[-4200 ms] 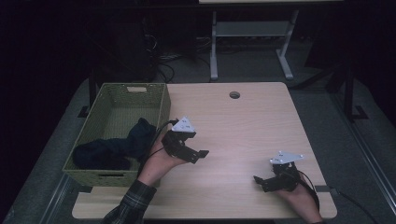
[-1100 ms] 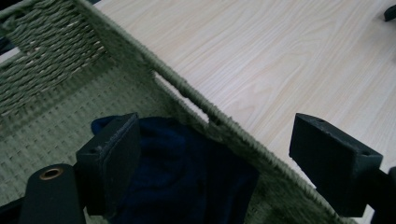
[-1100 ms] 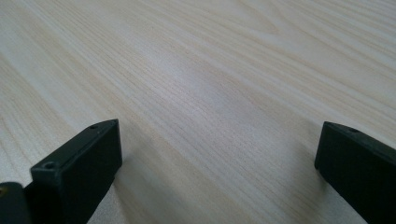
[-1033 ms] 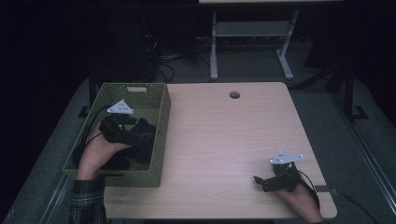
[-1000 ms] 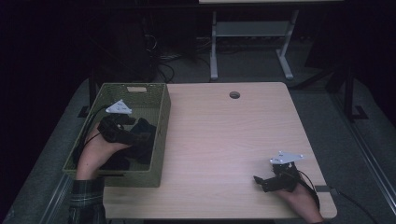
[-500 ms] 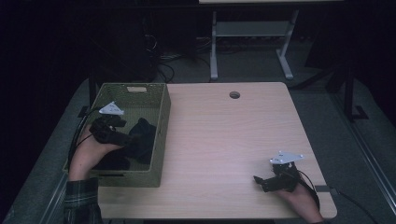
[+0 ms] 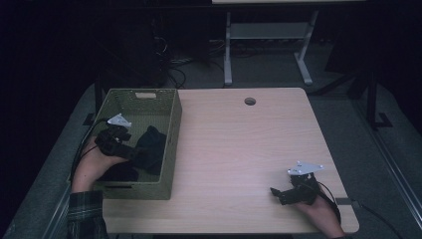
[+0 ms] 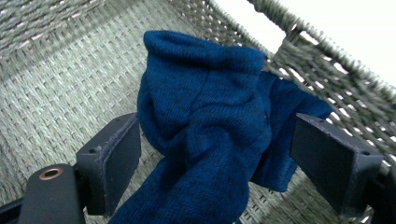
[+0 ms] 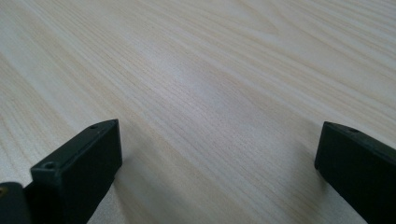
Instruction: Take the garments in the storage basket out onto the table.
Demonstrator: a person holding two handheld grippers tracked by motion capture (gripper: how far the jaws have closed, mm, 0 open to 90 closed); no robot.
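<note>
One worktop [image 7: 239,149] carries the woven basket [image 7: 171,144] at its left edge, and in that basket lies the dark blue knit garment [image 8: 205,116]. My left tongs [image 7: 130,151] are far nearer it than my right tongs [image 7: 278,194], which rest apart on bare wood, holding nothing. The cloth bunches straight ahead between my left jaws, its length running from me toward the basket wall. Those jaws stand apart, flanking the fold; my left hand [image 7: 92,167] reaches in over the outer rim.
</note>
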